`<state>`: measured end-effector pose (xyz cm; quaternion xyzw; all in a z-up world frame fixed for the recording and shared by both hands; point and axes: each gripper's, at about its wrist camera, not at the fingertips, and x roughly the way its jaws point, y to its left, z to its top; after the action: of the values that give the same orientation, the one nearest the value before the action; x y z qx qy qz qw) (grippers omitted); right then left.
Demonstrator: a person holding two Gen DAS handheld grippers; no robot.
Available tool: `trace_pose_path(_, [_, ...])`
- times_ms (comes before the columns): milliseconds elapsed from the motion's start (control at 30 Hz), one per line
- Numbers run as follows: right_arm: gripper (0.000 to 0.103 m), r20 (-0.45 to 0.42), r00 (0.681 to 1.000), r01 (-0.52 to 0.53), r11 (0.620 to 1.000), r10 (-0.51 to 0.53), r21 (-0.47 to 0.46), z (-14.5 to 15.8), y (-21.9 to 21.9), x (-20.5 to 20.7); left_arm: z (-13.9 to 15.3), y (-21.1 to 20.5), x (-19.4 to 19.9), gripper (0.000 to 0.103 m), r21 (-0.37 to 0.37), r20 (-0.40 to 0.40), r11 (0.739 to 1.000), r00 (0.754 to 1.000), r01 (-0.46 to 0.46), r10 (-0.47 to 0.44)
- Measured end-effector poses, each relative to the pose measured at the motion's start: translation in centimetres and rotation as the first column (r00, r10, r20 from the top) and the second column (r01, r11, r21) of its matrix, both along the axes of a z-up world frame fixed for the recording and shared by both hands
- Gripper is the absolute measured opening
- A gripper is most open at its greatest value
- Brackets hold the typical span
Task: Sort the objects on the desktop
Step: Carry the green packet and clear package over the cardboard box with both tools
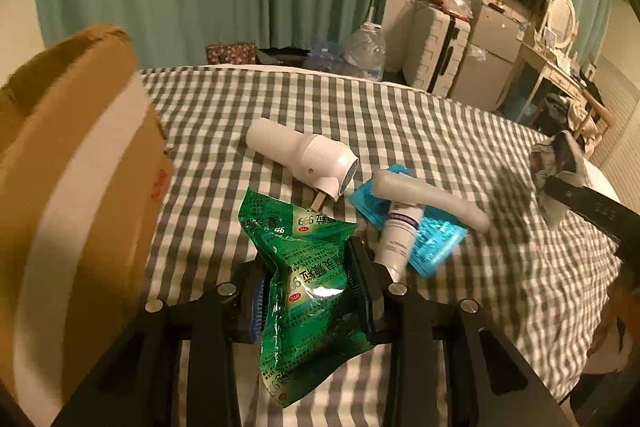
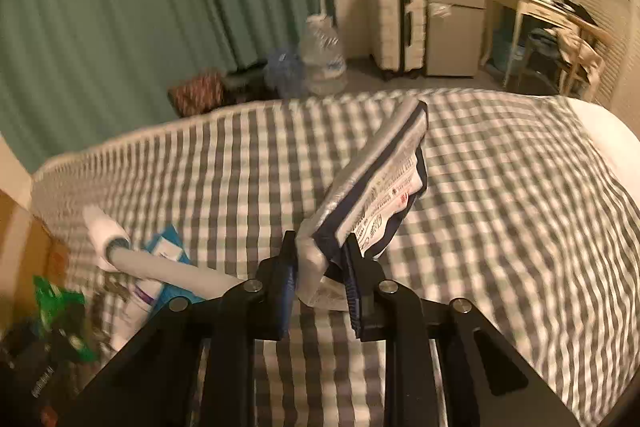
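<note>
We clamp our left gripper point(image 1: 310, 301) on a crumpled green medicine sachet point(image 1: 308, 291), lifted above the checked bedspread point(image 1: 460, 147) beside a cardboard box point(image 1: 80, 187). Our right gripper point(image 2: 320, 277) pinches a silver-and-navy packet point(image 2: 372, 187) off the cloth.

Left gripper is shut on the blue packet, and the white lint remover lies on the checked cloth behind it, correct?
Not quite. The left gripper is shut on the green packet, as the left wrist view shows; the blue packet lies loose. The white lint remover does lie on the checked cloth.
</note>
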<state>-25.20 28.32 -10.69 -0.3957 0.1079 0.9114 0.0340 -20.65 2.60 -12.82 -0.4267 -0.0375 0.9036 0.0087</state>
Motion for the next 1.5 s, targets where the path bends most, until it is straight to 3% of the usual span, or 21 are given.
trace_pose_path(367, [0.020,-0.103,0.994,-0.043,0.997,0.035,-0.069,5.8,0.3,7.3,7.0,1.1,4.9,0.035,-0.022,-0.088,0.999,0.995,0.044,-0.046])
trace_pose_path(700, [0.021,-0.220,0.970,-0.111,0.993,0.101,-0.033,14.1,-1.4,14.0,12.9,-0.4,8.9,0.035,-0.010,-0.161,0.999,0.986,0.048,-0.049])
trace_pose_path(800, [0.021,-0.246,0.961,-0.142,0.989,0.127,-0.044,15.7,-2.4,15.4,14.8,-1.7,10.1,0.035,0.024,-0.207,0.999,0.978,0.029,-0.023])
trace_pose_path(1167, [0.021,-0.263,0.914,-0.318,0.948,0.308,0.002,18.9,-12.2,16.4,18.7,-8.7,11.8,0.036,0.051,-0.283,0.998,0.957,-0.044,0.057])
trace_pose_path(1500, [0.021,-0.201,0.815,-0.552,0.834,0.543,0.014,16.9,-25.4,14.6,17.9,-19.6,9.8,0.036,0.029,-0.244,0.980,0.949,-0.197,0.198])
